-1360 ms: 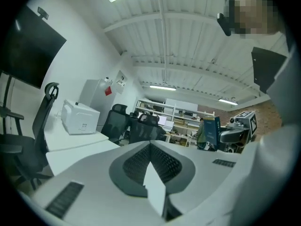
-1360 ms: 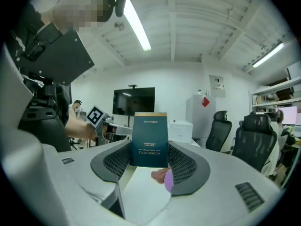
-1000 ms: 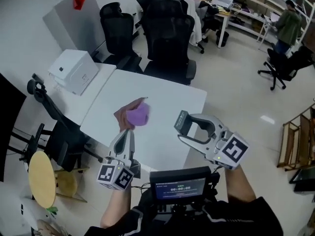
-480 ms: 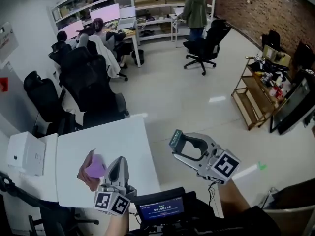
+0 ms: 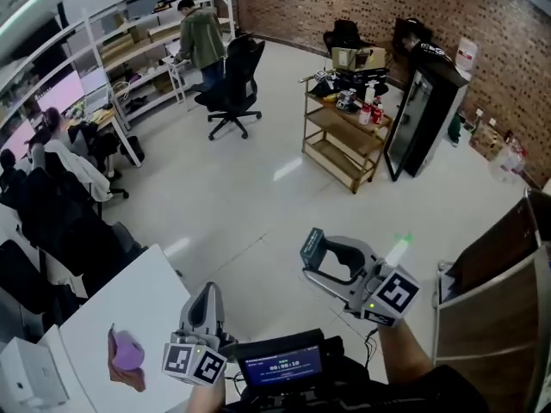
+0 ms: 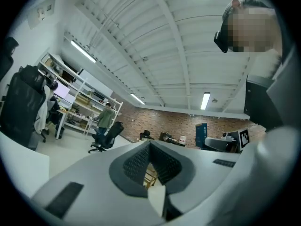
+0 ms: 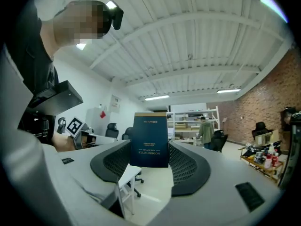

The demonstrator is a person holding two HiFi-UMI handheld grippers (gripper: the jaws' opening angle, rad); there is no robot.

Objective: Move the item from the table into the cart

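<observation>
widely spread, right gripper [image 7: 150, 150] jaws clamp a blue box [image 7: 149, 134]; left gripper [image 6: 150, 147] closed.

Print on dark blue box [image 7: 149, 140]: upside-down, illegible. Digits on screen [image 5: 281, 371]: too small to read.

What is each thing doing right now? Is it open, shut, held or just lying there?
left hand-held gripper, shut, nothing in it
right hand-held gripper, shut on the dark blue box
dark blue box, held between the pads
purple item, lying on the white table, not held
wooden cart, standing on the floor, top shelf cluttered
</observation>
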